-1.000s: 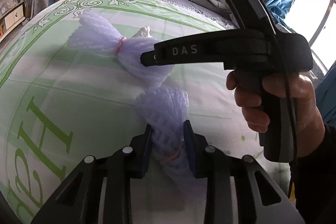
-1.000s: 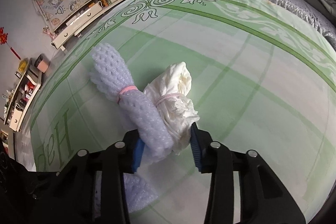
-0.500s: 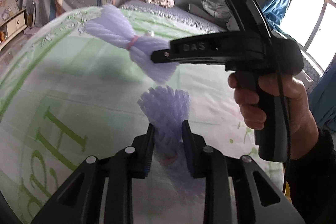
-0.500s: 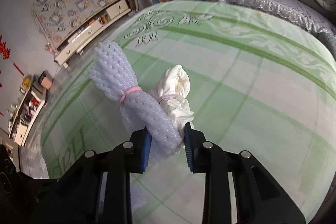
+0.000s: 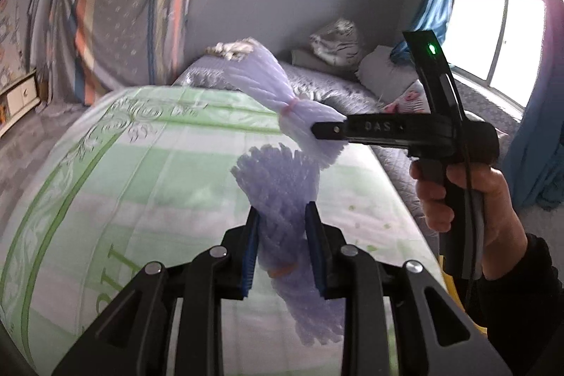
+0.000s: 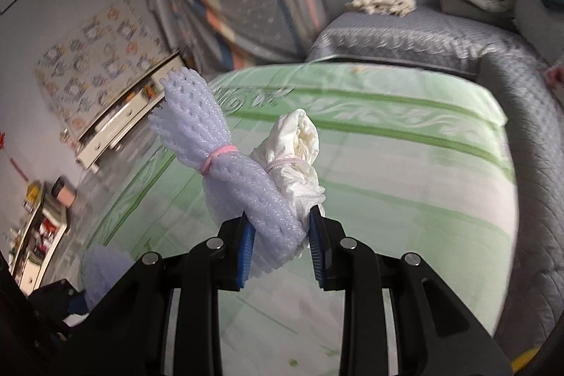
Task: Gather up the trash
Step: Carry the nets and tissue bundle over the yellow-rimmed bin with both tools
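Observation:
My left gripper (image 5: 282, 235) is shut on a lavender foam net bundle (image 5: 282, 185) tied with an orange band, held above the green table cover (image 5: 141, 171). My right gripper (image 6: 282, 235) is shut on a second lavender foam net bundle (image 6: 225, 171) with a pink band, together with a white crumpled bag (image 6: 299, 150) tied by a band. Both are lifted off the cover. In the left wrist view the right gripper (image 5: 328, 129) shows from the side, with its foam bundle (image 5: 275, 83) sticking out to the left.
The green patterned cover (image 6: 405, 164) spreads under both grippers. A grey quilted bed (image 6: 423, 37) with pillows and a cloth lies behind. A low white cabinet (image 6: 120, 125) stands at the left wall. A window (image 5: 493, 23) is at the right.
Both grippers have risen off the cover with their bundles. The views have tilted up, showing more of the room and bed.

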The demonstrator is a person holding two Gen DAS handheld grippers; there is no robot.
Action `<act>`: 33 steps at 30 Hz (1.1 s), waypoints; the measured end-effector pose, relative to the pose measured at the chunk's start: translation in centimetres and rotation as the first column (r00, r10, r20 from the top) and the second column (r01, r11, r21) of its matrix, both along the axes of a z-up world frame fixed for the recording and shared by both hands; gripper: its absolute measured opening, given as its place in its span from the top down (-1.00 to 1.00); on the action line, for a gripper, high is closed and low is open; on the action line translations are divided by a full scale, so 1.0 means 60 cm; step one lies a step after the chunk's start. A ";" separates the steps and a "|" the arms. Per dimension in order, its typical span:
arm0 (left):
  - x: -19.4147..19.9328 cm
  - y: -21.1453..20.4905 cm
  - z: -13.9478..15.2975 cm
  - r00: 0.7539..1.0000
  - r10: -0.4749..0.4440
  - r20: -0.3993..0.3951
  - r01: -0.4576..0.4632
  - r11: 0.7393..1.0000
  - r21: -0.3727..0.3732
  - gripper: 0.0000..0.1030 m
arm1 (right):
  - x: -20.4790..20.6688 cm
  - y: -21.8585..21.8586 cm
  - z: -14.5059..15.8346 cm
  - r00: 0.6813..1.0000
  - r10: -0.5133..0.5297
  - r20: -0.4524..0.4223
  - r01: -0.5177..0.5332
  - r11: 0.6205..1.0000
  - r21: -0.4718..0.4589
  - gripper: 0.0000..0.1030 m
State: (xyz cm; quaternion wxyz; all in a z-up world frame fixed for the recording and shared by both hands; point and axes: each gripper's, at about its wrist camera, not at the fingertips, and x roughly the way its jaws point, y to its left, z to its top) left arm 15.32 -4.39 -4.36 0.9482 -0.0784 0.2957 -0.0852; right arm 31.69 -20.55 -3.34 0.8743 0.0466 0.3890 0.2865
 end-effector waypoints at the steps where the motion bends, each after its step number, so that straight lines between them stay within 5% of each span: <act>1: -0.002 -0.004 0.008 1.000 -0.009 0.012 0.009 1.000 0.001 0.53 | -0.005 -0.011 0.006 1.000 -0.009 0.007 0.009 1.000 0.005 0.49; 15: -0.022 -0.094 0.068 0.979 -0.176 0.105 0.175 0.984 0.020 0.53 | -0.141 -0.244 0.060 0.952 -0.292 0.093 0.290 0.956 0.039 0.49; 33: -0.036 -0.224 0.116 0.913 -0.361 0.188 0.356 0.933 0.061 0.53 | -0.319 -0.487 0.048 0.776 -0.621 0.110 0.611 0.784 0.110 0.49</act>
